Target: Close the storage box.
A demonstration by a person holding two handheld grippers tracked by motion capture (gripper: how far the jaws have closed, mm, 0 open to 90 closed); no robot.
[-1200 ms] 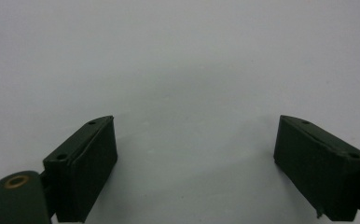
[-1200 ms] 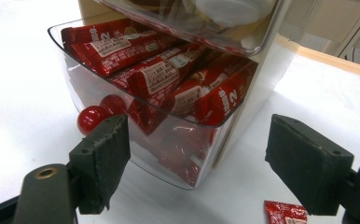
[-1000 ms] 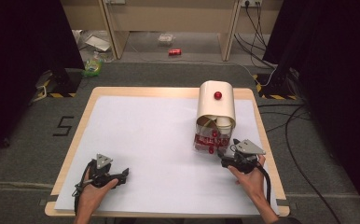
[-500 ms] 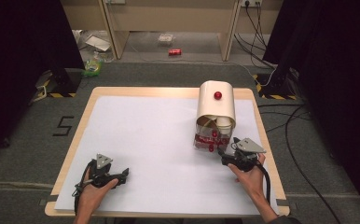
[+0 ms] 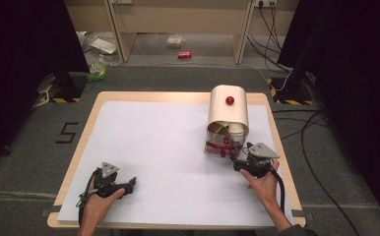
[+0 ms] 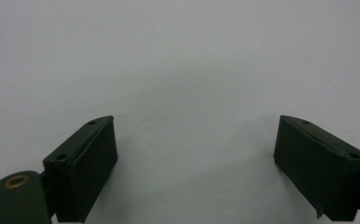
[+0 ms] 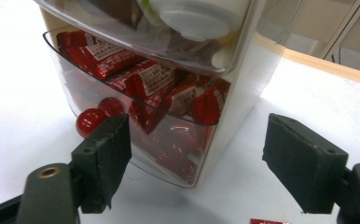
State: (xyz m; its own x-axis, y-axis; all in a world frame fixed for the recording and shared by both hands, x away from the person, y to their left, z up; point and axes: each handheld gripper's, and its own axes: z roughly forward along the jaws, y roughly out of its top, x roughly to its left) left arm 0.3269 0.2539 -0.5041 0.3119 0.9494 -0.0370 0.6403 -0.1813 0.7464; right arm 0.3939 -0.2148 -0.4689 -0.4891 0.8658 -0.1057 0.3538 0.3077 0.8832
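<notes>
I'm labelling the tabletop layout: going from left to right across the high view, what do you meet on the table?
left gripper → bare white table cover → snack dispenser → right gripper

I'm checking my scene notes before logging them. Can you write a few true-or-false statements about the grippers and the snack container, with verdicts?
1. The right gripper is open just in front of the container. True.
2. The left gripper is shut on a red packet. False: its jaws stand wide apart above bare white table.
3. The clear drawer holds red packets. True.
4. The container stands on the table's left half. False: it stands on the right half, near the right gripper.
5. A red knob sits on the container's white top. True.
</notes>
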